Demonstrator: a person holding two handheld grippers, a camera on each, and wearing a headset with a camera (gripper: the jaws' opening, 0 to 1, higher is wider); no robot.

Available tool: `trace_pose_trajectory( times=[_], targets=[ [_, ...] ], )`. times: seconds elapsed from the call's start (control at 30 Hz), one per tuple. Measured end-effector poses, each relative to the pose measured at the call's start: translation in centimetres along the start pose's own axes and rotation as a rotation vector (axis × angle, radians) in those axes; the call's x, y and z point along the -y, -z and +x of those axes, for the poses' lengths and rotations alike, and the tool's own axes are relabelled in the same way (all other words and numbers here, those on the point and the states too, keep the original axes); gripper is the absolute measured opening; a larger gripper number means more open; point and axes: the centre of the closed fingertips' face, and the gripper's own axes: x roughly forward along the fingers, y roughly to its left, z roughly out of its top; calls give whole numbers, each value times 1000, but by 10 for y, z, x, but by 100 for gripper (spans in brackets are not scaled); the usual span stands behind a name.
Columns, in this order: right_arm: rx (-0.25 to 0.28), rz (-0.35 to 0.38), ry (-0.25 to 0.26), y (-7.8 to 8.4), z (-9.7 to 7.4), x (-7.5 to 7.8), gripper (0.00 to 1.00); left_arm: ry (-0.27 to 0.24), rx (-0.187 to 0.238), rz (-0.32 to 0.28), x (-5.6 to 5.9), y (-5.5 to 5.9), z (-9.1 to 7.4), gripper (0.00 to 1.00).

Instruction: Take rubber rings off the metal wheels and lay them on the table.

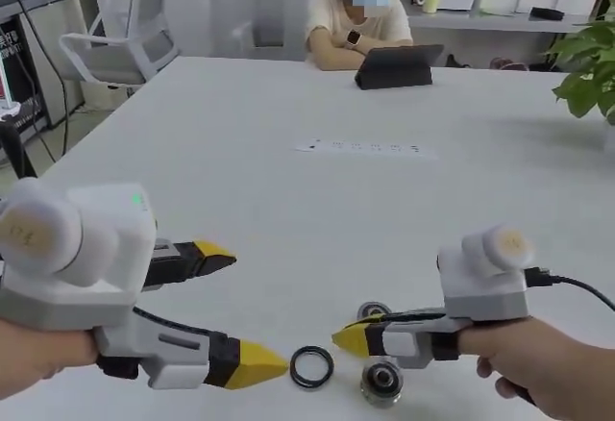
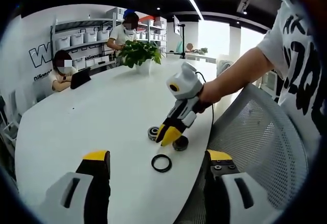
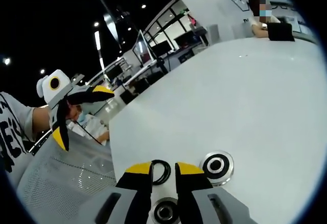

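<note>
Left gripper [image 1: 259,313]: jaws spread wide, nothing between them; held low over the near edge of the table [image 1: 288,210], tips pointing right toward the ring.
Right gripper [image 1: 344,340]: jaws drawn close, only a narrow gap in the right gripper view; nothing gripped; tips pointing left, just above the tabletop.
Rubber ring [image 1: 311,366]: black, lying flat and loose on the white table, between the two grippers' tips, touching neither.
Near wheel [image 1: 382,381]: metal, on the table just right of the ring, under the right gripper's jaws.
Far wheel [image 1: 373,311]: partly hidden behind the right gripper; rubber on or off, cannot tell.
Far side: seated person [image 1: 356,17] with dark tablet [image 1: 394,67]; plant [image 1: 588,70] at right.
</note>
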Motion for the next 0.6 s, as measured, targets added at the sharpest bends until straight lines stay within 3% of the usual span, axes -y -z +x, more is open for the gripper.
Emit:
trace_pose_trajectory(
  times=[0.27,0.6],
  targets=[
    [49,-25,10,-9,-15,-4,19,6,2,1,3,-1,1,73],
    [70,-100,35,-8,-40,-8,26,15,-4,7,6,0,3,73]
  ],
)
